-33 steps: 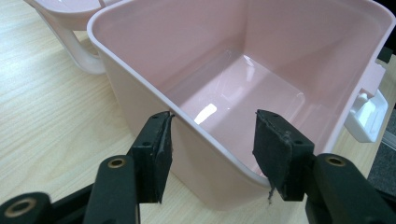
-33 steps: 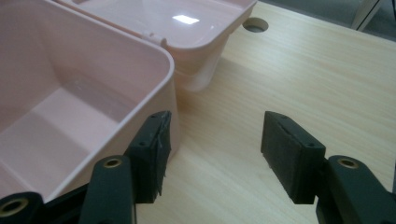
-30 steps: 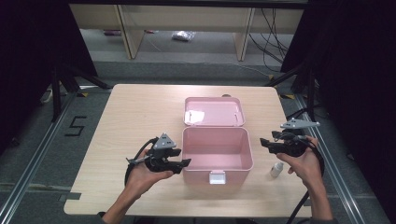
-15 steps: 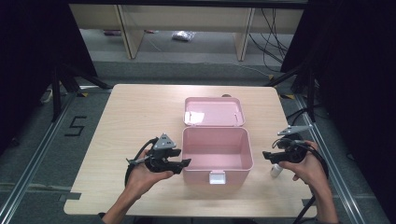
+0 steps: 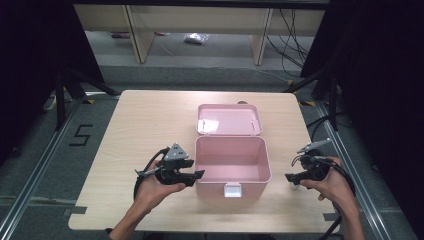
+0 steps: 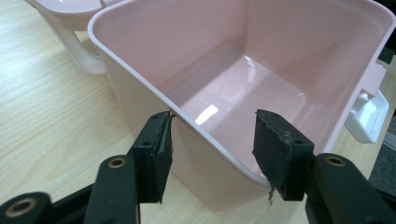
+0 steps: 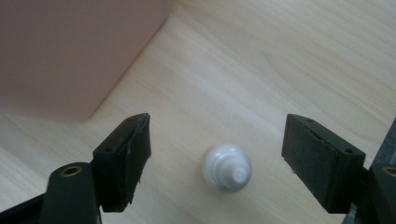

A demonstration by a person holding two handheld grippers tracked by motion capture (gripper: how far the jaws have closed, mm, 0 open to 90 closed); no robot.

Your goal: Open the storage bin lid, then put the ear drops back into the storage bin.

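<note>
Pink box [image 5: 233, 165] lid up, inside bare; left gripper [image 6: 212, 140] released astride wall; right gripper [image 7: 217, 161] released around white bottle [image 7: 227, 167].

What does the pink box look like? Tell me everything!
The pink box looks like smooth, shiny plastic. It is open and empty, with its lid folded back flat on the wooden table. A pale latch sits on its front wall. The left gripper straddles one wall, jaws open, one inside, one outside.
</note>
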